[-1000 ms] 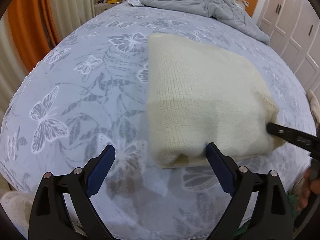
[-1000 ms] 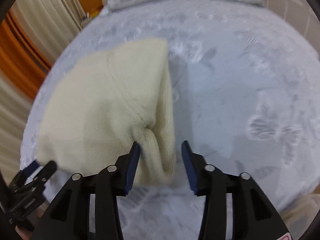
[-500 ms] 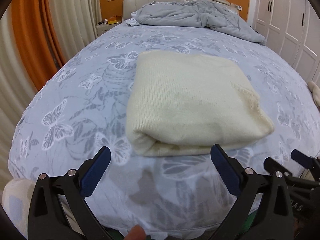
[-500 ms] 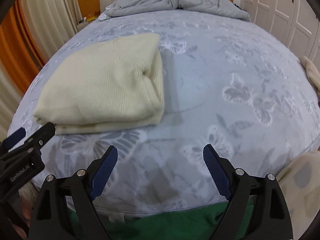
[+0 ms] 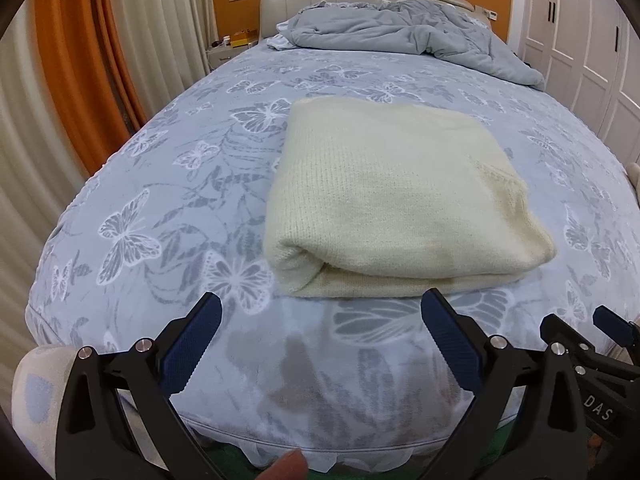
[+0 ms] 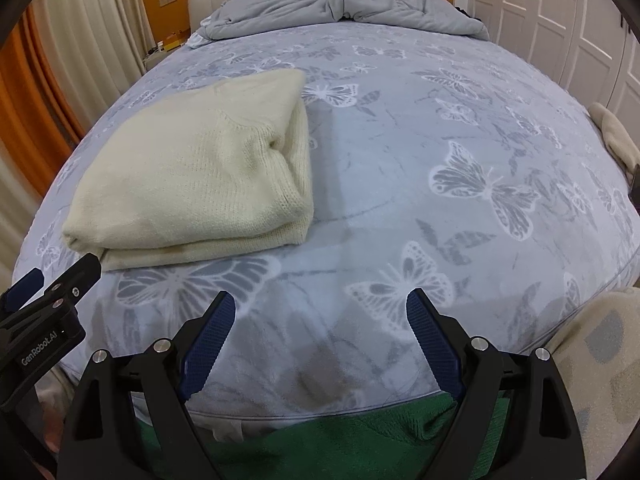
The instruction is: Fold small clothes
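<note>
A cream knitted sweater [image 5: 392, 196] lies folded into a thick rectangle on the butterfly-print bed cover [image 5: 168, 208]. It also shows in the right wrist view [image 6: 200, 176], left of centre. My left gripper [image 5: 320, 312] is open and empty, held back at the bed's near edge, just short of the sweater's folded end. My right gripper [image 6: 320, 312] is open and empty over the bare cover [image 6: 440, 184], to the right of the sweater. Each gripper shows at the edge of the other's view.
A crumpled grey duvet [image 5: 404, 36] lies at the headboard end. Orange and white curtains [image 5: 80, 64] hang on the left, white wardrobe doors [image 5: 580, 28] on the right. Another cream garment [image 6: 612, 140] lies at the bed's right edge. Green cloth [image 6: 360, 444] is below the near edge.
Both grippers let go of the folded sweater, opened wide and drew back to the bed's near edge. The sweater stays folded on the cover.
</note>
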`<act>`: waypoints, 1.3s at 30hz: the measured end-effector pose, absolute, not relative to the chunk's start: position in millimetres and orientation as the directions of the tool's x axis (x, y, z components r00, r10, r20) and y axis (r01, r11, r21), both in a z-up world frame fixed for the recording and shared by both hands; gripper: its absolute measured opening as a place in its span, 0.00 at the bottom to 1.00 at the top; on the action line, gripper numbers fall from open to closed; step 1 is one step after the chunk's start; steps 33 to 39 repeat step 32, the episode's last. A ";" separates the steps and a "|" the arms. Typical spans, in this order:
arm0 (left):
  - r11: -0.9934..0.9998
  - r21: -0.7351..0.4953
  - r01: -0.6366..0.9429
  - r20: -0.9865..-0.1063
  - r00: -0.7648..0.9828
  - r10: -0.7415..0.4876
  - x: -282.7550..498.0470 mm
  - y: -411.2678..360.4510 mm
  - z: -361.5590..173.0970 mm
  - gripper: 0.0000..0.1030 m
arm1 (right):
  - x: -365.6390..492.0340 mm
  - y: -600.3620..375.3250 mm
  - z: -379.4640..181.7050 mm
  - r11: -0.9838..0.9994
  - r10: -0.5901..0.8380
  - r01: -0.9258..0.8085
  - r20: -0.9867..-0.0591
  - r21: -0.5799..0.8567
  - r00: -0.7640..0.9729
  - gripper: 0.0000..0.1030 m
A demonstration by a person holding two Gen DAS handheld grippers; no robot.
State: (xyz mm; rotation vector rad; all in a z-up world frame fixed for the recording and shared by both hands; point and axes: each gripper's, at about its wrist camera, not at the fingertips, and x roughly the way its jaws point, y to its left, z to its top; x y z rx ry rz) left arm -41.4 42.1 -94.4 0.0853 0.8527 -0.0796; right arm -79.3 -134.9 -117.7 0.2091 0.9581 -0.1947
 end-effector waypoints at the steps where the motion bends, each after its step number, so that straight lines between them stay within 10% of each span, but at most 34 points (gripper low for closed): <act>1: 0.994 0.044 0.100 -0.756 0.654 -0.033 -41.0 42.6 -94.7 0.95 | -79.2 -134.0 -118.1 0.963 -0.072 0.254 -0.826 0.088 0.559 0.83; 39: 0.991 0.057 0.119 -0.774 0.632 -0.031 -44.1 38.0 -101.8 0.95 | -80.7 -119.7 -116.4 0.972 -0.068 0.222 -0.828 0.069 0.557 0.83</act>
